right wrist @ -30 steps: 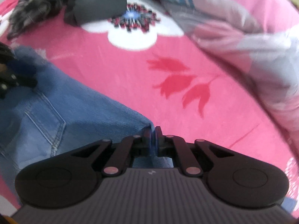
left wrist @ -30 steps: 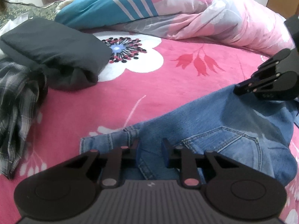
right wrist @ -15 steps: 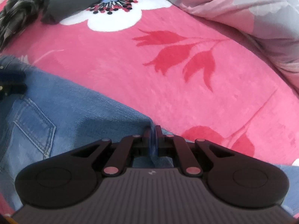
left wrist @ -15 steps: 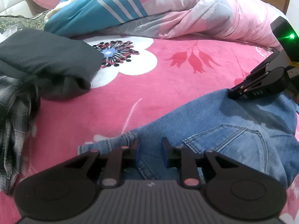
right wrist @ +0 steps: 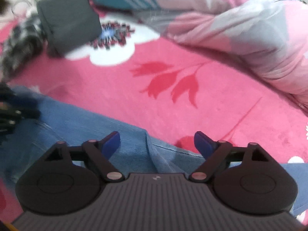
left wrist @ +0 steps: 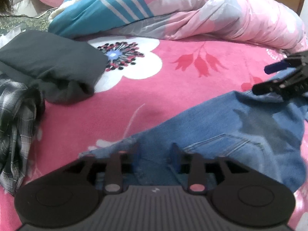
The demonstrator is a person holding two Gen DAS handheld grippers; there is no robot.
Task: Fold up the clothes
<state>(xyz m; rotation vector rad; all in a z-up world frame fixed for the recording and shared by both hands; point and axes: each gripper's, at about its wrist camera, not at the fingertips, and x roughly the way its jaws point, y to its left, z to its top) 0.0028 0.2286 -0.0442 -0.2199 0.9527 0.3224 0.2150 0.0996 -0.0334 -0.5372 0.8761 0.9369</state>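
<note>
Jeans (right wrist: 80, 123) beneath opening right gripper (right wrist: 156, 141)

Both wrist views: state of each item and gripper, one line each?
jeans: lying flat on the bedspread, released by both grippers.
left gripper: jaws opening, denim between them.
right gripper: jaws opening wide over a denim ridge, not gripping.
dark garment: folded.
plaid shirt: crumpled, unfolded.
quilt: bunched at the far side.

A pink plush bedspread (left wrist: 157, 104) printed with a white flower lies under a rumpled pink-and-grey floral quilt (left wrist: 240, 17) and a teal white-striped blanket (left wrist: 107, 9).
</note>
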